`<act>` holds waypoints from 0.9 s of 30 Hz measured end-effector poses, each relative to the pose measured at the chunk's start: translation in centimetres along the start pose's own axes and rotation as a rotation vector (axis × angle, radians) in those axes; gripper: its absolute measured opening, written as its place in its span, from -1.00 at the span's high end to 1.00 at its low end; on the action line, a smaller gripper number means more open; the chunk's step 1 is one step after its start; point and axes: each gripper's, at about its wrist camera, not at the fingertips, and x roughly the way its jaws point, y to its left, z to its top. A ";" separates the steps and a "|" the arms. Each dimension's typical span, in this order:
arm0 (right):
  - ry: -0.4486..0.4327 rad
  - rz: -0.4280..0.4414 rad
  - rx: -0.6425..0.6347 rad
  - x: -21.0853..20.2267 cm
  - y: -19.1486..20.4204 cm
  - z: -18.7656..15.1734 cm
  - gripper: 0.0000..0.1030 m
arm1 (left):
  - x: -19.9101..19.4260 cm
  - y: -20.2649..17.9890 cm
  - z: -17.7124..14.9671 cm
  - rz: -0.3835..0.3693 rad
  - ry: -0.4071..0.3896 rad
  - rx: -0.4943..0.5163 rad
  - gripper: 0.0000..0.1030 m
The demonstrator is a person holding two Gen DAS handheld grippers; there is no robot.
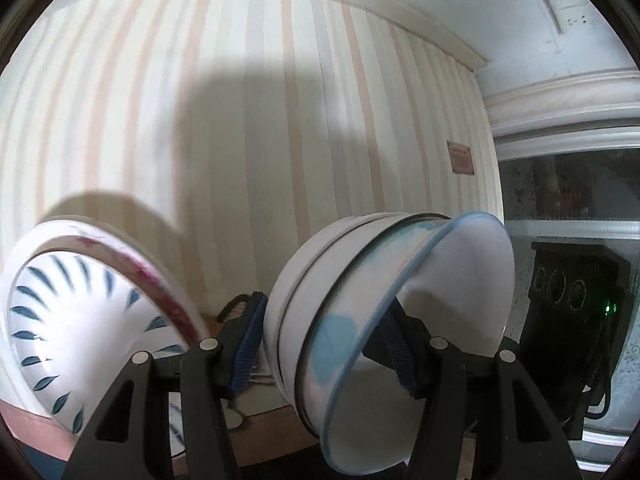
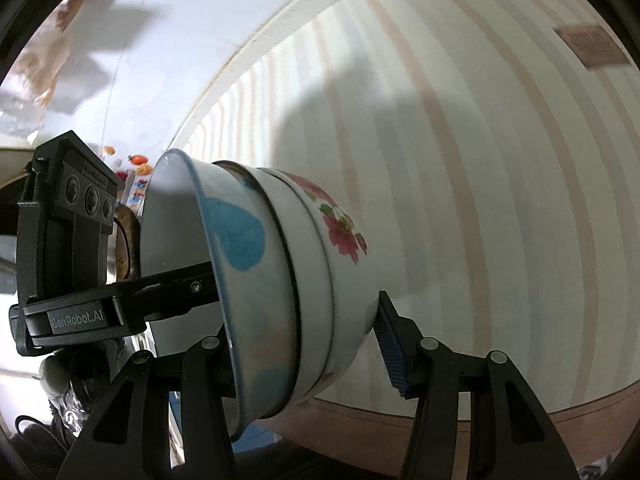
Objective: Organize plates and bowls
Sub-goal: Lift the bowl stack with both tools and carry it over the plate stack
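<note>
1. We had both grippers on one nested stack of white ceramic bowls (image 1: 360, 320), tipped on its side and lifted clear of the brown wooden tabletop (image 2: 440, 432), in front of the striped cream-and-peach wallpaper (image 1: 240, 120).
2. Left gripper (image 1: 328, 344): jaws clamped across the stack, one blue ribbed pad against the outer bowl's wall, the other reaching inside the blue-rimmed inner bowl (image 1: 440, 280).
3. Right gripper (image 2: 316, 344): jaws partway apart. The far blue pad looked just off the wall of the flower-printed outer bowl (image 2: 340, 232); the near one was hidden behind the blue rim. We could not tell if it pressed or merely straddled.
4. A second pair, a white bowl with dark blue leaf strokes (image 1: 60, 312) inside a red-banded one, sat tilted at the lower left of the left wrist view. We could not see what supported it.
5. Risks, our read:
   - The stack was nested loose, not locked. That far over, the inner bowls could slide out through the rim if either hand tipped it further.
   - Glazed ceramic on narrow pads is slippery. A jerk could rotate the stack in the left grip.
   - If the right pads weren't loaded, all the weight hung on the left clamp.
   - Uneven motion of the two hands could pry the bowls apart or chip a rim.
</note>
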 end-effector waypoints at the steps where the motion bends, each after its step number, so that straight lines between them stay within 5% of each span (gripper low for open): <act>1: 0.005 0.003 -0.017 0.1 0.7 0.2 -0.08 | -0.4 0.2 -0.1 0.003 -0.007 -0.007 -0.05; 15: 0.130 0.051 -0.215 4.7 9.5 0.4 -0.08 | -7.5 8.4 -3.6 0.030 -0.152 -0.196 -0.05; 27: 0.269 0.050 -0.325 11.0 12.7 -1.2 -0.07 | -7.5 14.8 -6.1 0.044 -0.185 -0.360 -0.05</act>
